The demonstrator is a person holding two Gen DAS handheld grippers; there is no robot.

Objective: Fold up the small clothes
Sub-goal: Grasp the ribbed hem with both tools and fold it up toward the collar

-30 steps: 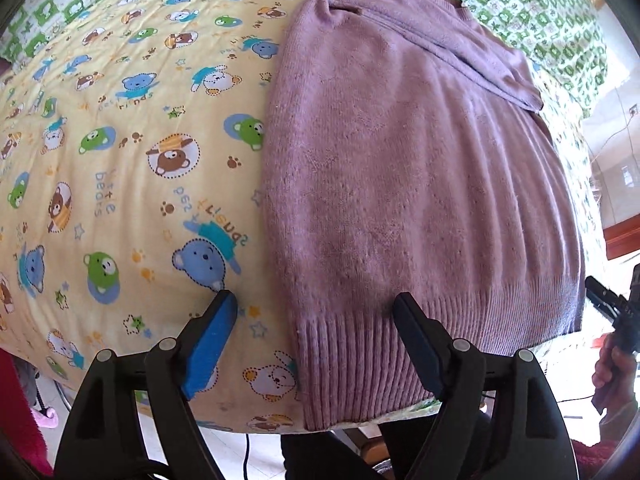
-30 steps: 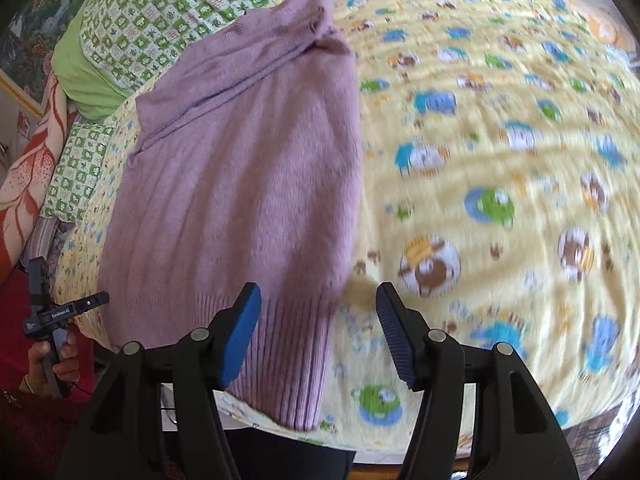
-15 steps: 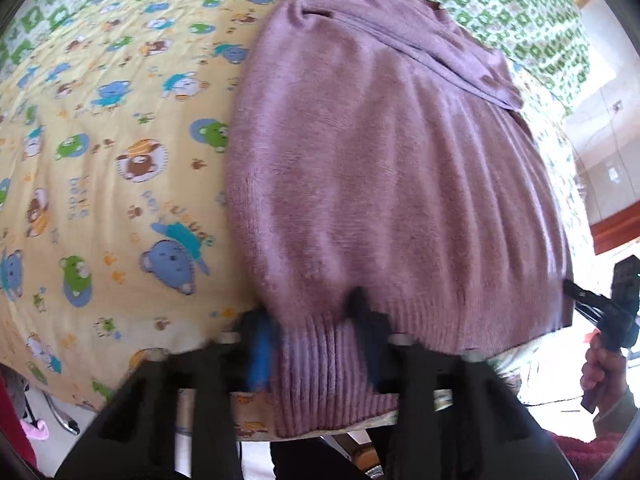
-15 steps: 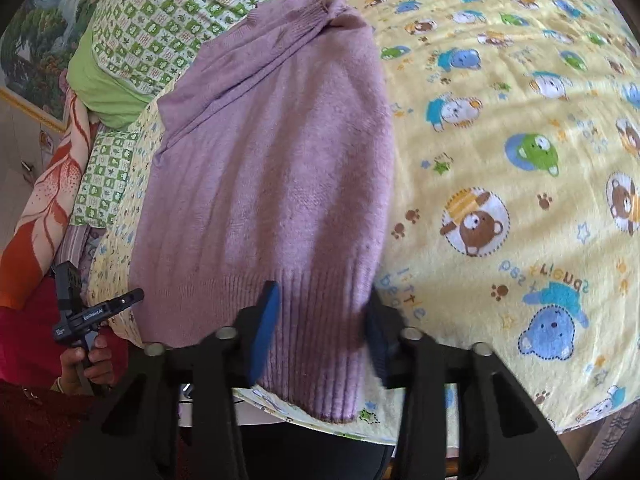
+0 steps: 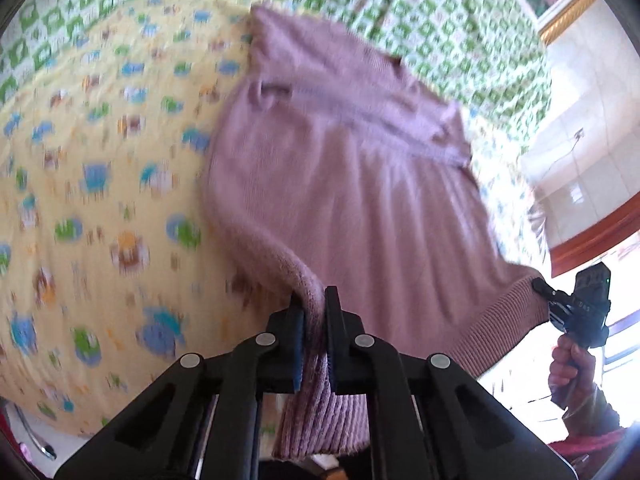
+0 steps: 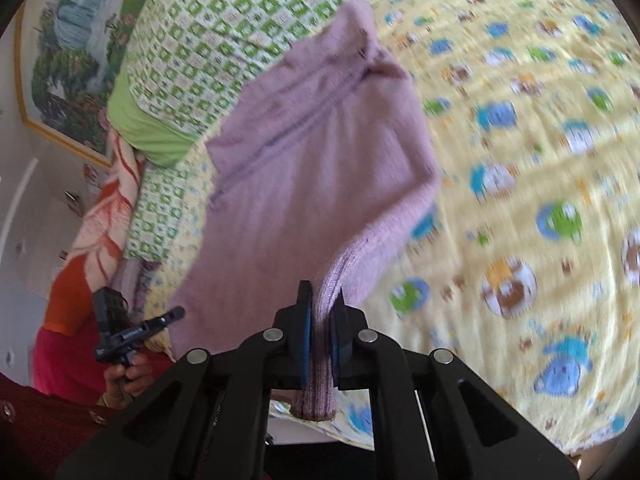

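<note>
Left gripper: I have it clamped on the ribbed hem of the sweater. A second ago the jaws stood wide apart either side of that corner; they have just been closing, and the knit is now pinched between the blue pads.
Right gripper: same story on the other hem corner. Jaws have just been closing and are now shut tight on the ribbing, a short tail of it hanging below the pads.
Hem, versus sweater body: no longer flat on the blanket. Both corners are lifted off it, and the knit curves up from the bed into each grip; the left side edge rolls upward toward my jaws.
Sweater, middle: pulled into long lengthwise wrinkles where it lay smooth before.
Sweater, far end: collar and tucked sleeves rest on the bed, reaching onto the green checked cover.
Blanket: yellow bear print, under and beside the sweater; blurred, so the rig is moving.
Other gripper seen past the sweater: each camera catches the opposite tool at the far hem corner.
Reading: grasp step looks done on both corners. I judge the next move is carrying the hem over toward the collar for the bottom-to-top fold.
Watch: keep both corners level, or the fold lands skewed.
</note>
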